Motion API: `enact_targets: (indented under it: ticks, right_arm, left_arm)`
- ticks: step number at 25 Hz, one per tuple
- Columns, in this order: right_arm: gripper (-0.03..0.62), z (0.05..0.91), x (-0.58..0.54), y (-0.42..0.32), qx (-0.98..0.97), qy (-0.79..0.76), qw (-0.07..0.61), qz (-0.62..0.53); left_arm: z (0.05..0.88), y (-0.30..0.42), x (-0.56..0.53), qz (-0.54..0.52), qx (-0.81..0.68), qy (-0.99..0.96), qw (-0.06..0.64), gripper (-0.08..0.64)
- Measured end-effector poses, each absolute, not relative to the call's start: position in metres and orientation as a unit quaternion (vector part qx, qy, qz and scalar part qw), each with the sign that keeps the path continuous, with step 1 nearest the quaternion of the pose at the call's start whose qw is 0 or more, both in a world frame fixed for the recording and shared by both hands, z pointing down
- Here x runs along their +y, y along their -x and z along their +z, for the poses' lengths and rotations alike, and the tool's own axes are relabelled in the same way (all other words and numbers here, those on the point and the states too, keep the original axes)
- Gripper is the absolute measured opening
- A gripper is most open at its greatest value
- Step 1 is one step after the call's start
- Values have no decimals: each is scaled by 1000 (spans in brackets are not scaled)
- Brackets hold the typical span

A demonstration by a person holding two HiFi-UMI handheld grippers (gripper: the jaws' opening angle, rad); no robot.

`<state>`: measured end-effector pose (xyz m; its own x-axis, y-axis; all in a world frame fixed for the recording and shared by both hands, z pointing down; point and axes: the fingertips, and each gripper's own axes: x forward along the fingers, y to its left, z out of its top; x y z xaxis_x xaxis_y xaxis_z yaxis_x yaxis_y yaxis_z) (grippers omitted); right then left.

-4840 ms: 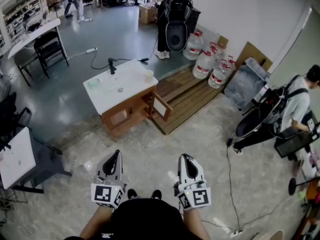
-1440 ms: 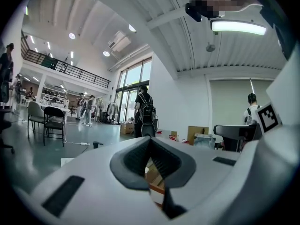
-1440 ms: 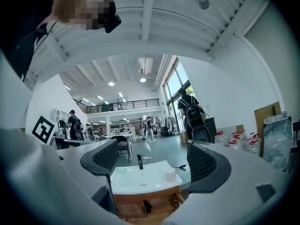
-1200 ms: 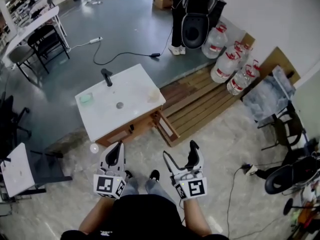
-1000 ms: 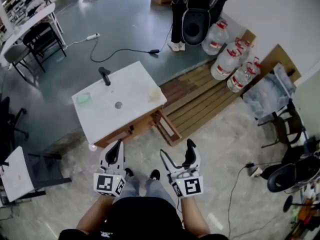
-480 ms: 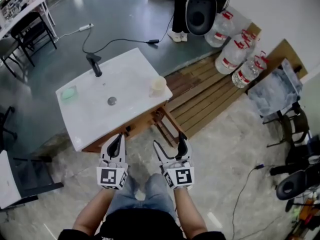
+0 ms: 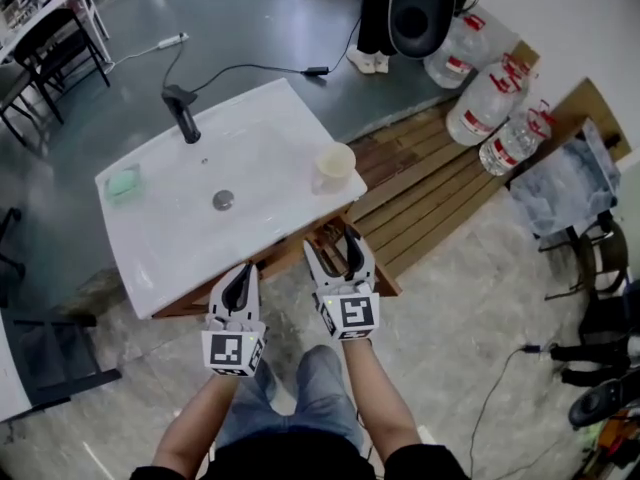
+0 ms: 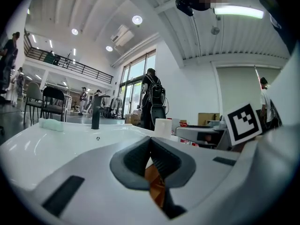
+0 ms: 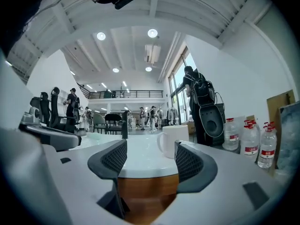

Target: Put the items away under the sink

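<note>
Sink centre, wooden cabinet beneath.
Mug on rim, 3 o'clock; sponge, 9 o'clock.
Right gripper: jaws apart, just narrowing, empty.
Left gripper: jaws together, empty.
Judgement: reopen right wide, take mug by body.

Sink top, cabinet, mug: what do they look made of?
Sink top: glossy white with soft reflections, likely ceramic or cast stone.
Cabinet: warm brown with faint streaks, so wood or wood veneer, satin finish.
Mug: smooth cream, probably ceramic, though plastic cannot be ruled out.
</note>
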<state>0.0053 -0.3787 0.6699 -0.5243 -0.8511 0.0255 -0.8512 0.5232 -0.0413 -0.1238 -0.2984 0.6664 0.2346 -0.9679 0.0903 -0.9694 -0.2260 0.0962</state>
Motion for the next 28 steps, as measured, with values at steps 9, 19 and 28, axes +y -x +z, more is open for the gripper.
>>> enact_targets:
  ticks: [9,19,28]
  right_arm:
    - [229,682,-455,25,-868,-495,38,15]
    - [49,683,-481,35,-854,-514,83,-2]
    - [37,677,-463,44,-891,-450,54,-31]
  left_arm:
    - [683,128,-323,9,-625,-778,64,5]
    - [690,139,-324,11,-630,-773,75,5]
    - [692,147,-321,20,-627,-775,73,5]
